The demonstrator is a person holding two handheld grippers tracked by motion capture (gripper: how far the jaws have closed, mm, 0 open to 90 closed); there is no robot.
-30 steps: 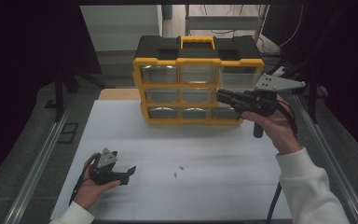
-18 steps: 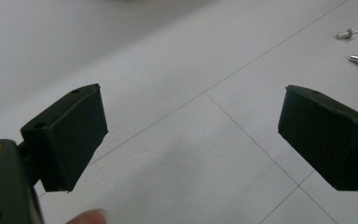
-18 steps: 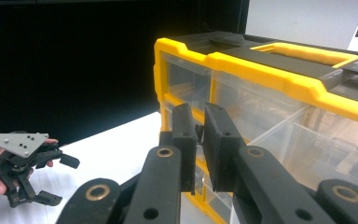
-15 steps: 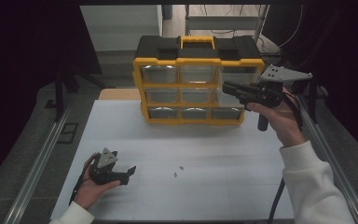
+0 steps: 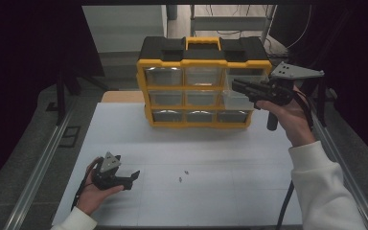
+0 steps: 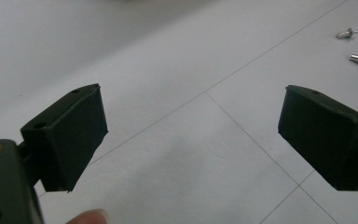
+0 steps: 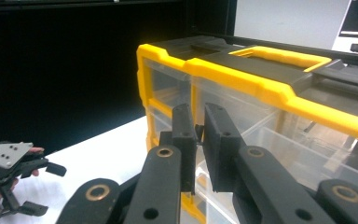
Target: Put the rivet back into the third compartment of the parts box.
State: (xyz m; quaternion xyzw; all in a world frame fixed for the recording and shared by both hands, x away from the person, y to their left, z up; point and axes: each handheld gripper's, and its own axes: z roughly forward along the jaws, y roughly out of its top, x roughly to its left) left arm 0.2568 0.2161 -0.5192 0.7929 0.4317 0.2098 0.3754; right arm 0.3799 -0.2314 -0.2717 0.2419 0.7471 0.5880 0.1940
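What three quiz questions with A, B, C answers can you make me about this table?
1. Where does the drawer box stand?
A. At the far end of the table
B. On the floor
C. In the person's lap

2. How many little metal screws lie on the table?
A. None
B. Two
C. Six

3. How are the jaws of the left hand-held gripper?
A. Shut on a screw
B. Shut on a drawer
C. Wide open with nothing between them

Answers:
1. A: the high view shows the yellow and black drawer box on the far end of the white table.
2. B: the two screws lie close together in front of the box.
3. C: in the left gripper view the left hand-held gripper has its jaws far apart over bare table.
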